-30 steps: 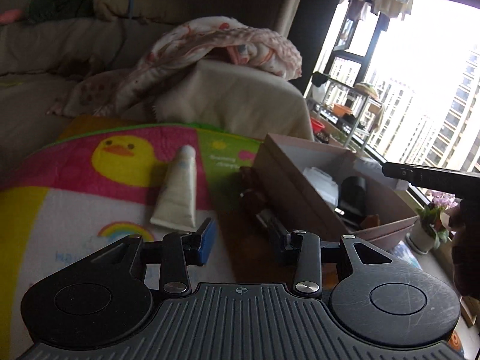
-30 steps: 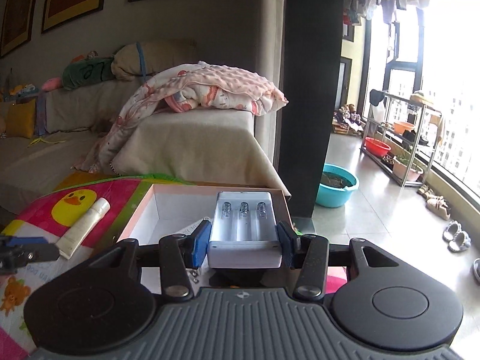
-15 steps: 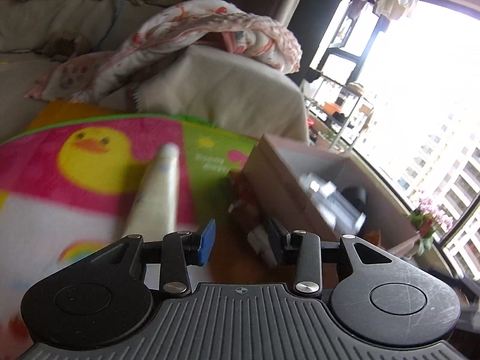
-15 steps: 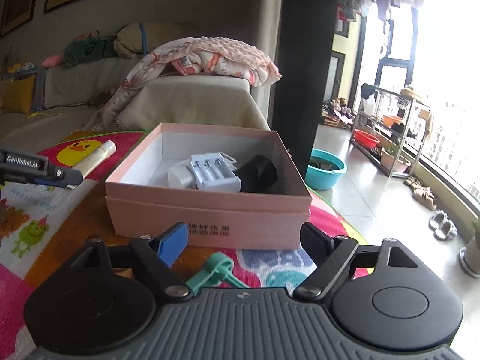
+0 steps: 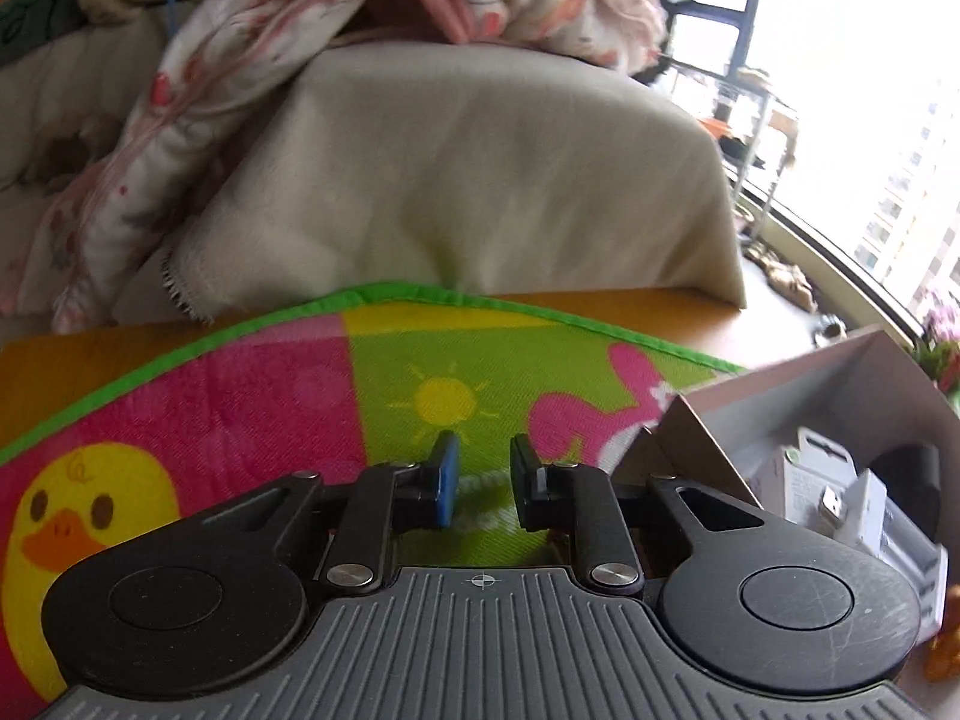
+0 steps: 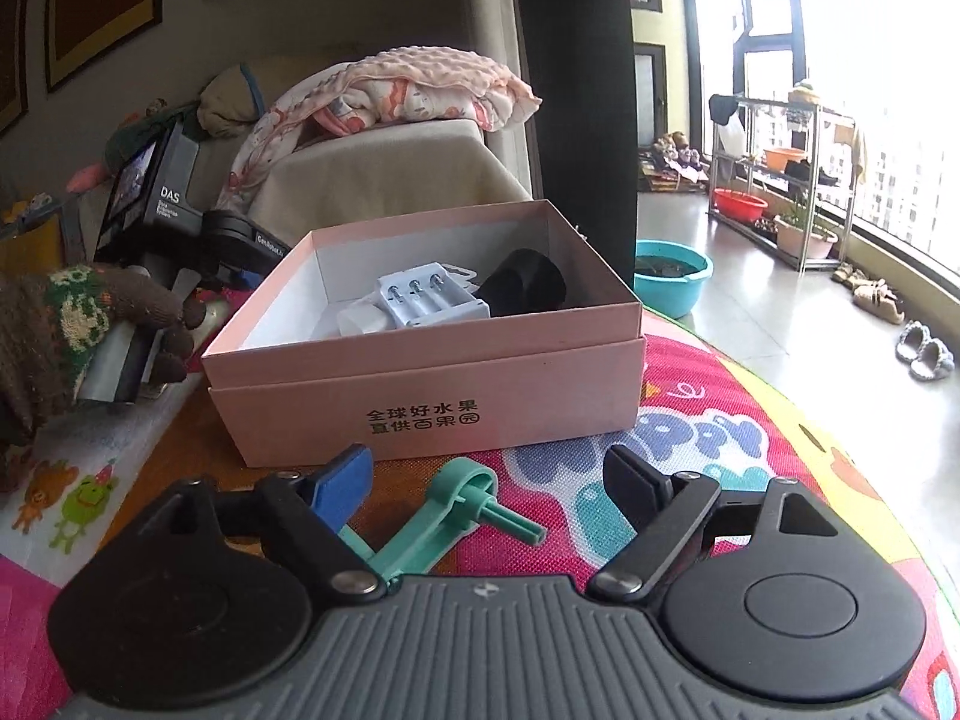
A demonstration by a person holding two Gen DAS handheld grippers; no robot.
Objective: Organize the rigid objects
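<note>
Charger (image 6: 429, 299) now in box (image 6: 420, 384), dropped from right gripper (image 6: 489, 483), jaws wide, empty; left gripper (image 5: 483, 483) narrowly parted, empty.

**Box on the mat, clip in front, sofa behind**

The cardboard box (image 6: 420, 384) sits on the play mat (image 6: 750, 450). In it lie a battery holder (image 6: 429, 300) and, to its right, a cylindrical object (image 6: 528, 282). A plastic clip (image 6: 456, 510) lies on the mat in front of the box, between the right gripper's (image 6: 486, 480) spread fingers. Behind the box stands a sofa (image 6: 384, 174) with a blanket (image 6: 420, 90) on it. The left gripper (image 5: 483, 477) hangs over the mat, left of the box.
</note>
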